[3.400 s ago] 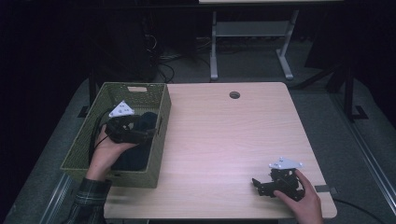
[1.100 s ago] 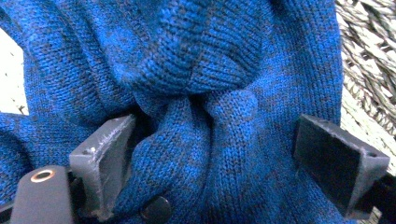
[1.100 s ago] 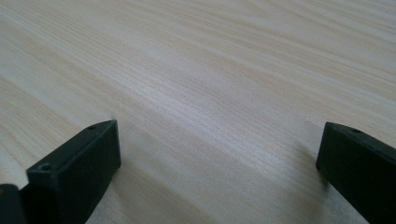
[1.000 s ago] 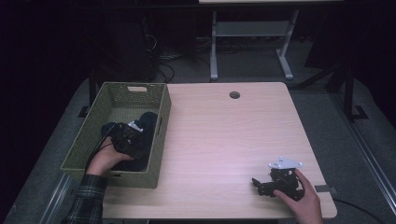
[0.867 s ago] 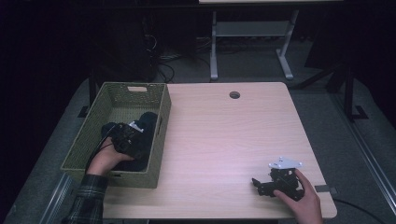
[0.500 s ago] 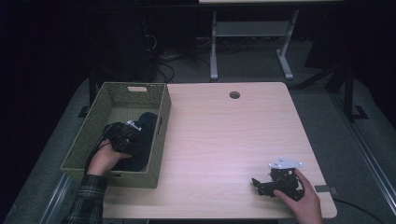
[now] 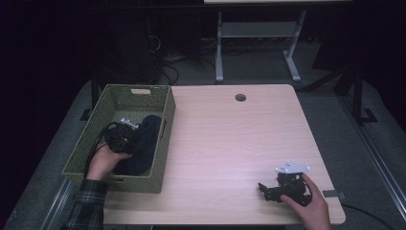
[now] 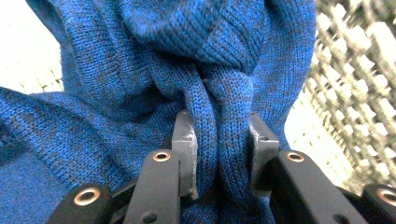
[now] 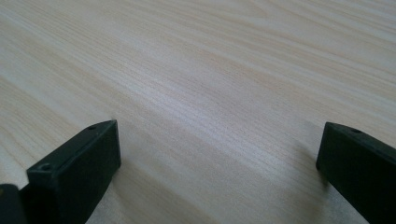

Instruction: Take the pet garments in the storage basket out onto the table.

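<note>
A blue knitted garment (image 7: pixel 146 139) lies bunched inside the green woven basket (image 7: pixel 139 96) at the table's left. My left gripper (image 7: pixel 128 139) is down in the basket, and its jaws are shut on a fold of the blue knit (image 8: pixel 219 140). The right gripper (image 7: pixel 263 188) rests on the table near the front right corner, held by a hand. Its jaws stand wide open over bare wood (image 9: pixel 210 93), with nothing between them.
The light wooden table (image 7: pixel 230 143) has a round cable hole (image 7: pixel 240 97) near its back edge. The basket's wall (image 8: pixel 359 93) rises close on the right in the left gripper view. A metal stand (image 7: pixel 258 43) is on the floor behind the table.
My left gripper has sunk lower into the basket and closed on the blue knit. The right gripper has stayed put.
</note>
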`<state>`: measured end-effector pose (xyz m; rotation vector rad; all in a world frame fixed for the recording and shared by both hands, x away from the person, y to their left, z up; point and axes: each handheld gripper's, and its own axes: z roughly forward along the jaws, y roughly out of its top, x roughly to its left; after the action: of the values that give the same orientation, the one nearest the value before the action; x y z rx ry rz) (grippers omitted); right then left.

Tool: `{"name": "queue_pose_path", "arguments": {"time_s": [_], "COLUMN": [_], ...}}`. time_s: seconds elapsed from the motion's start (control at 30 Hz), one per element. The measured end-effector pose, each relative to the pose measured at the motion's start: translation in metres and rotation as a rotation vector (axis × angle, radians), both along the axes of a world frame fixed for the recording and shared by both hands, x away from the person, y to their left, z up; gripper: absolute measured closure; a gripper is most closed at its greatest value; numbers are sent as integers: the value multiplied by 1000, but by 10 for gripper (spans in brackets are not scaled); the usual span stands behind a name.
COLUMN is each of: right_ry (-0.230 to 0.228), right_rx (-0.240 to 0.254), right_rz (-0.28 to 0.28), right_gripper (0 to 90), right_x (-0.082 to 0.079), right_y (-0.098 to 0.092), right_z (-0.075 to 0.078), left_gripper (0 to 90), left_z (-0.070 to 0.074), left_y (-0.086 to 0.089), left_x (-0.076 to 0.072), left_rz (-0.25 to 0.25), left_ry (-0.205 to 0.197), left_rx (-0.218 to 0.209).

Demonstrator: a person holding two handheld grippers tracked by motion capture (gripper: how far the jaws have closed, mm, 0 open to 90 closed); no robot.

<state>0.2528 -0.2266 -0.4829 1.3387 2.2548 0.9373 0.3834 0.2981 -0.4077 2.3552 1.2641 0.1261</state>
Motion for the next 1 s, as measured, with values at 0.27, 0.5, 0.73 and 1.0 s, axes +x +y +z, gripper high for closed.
{"name": "queue_pose_path", "arguments": {"time_s": [0.27,0.5,0.73,1.0], "right_ry": [0,0,0,-1], "right_rx": [1,0,-1,-1], "right_rz": [0,1,2,3], "right_gripper": [0,0,0,0], "right_x": [0,0,0,0], "right_y": [0,0,0,0], "right_z": [0,0,0,0], "left_gripper": [712,715,718,724], "left_z": [13,25,40,54], "left_y": [11,22,35,44], "left_x": [-2,-5,-11,-16], "left_rz": [44,83,124,153], "left_ry": [-70,-128,-199,-256], "left_rx": [-90,-187,-299,-379]}}
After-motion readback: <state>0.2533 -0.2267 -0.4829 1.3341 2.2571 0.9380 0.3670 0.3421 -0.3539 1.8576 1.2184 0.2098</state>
